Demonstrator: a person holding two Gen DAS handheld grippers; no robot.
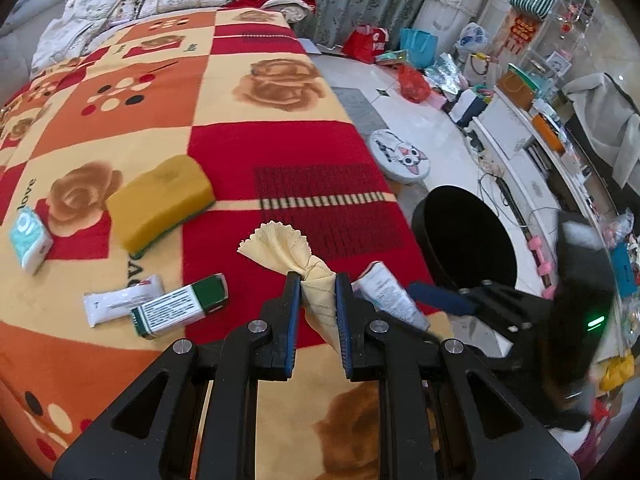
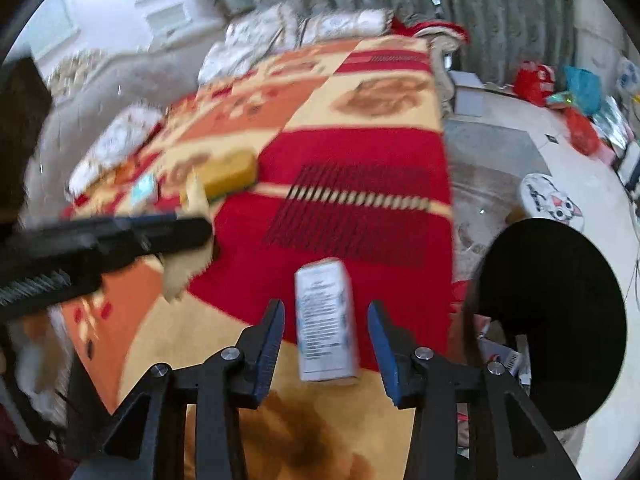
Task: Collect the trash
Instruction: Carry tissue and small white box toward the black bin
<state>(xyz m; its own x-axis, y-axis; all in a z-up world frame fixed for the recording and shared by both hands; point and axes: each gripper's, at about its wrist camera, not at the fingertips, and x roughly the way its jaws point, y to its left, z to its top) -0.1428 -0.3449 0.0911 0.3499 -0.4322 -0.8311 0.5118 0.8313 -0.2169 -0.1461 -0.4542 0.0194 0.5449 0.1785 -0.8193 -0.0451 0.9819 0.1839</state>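
Left wrist view. Left gripper (image 1: 318, 280): jaws clamped on a pale yellow cloth (image 1: 304, 264) with a pinked edge, which fans out above the pads. Patterned blanket (image 1: 280, 152) beneath, red, orange and cream. On it: yellow sponge (image 1: 160, 200) with green underside; teal-and-white tissue pack (image 1: 31, 239) at far left; white wrapper (image 1: 120, 300) touching a green-and-white box (image 1: 180, 306); white printed packet (image 1: 388, 294) just beside the right pad. Black trash bin (image 1: 464, 240) on the floor past the blanket's edge. Right gripper's blue pad (image 1: 440, 298) near the bin.

Right wrist view, blurred. Right gripper (image 2: 326, 340): jaws wide apart, straddling the white printed packet (image 2: 326, 324), which lies on the blanket (image 2: 360, 160); contact cannot be told. Left gripper (image 2: 192, 226) at left, holding the cloth (image 2: 188, 264). Sponge (image 2: 232, 174) beyond. Black bin (image 2: 552, 320) at right.
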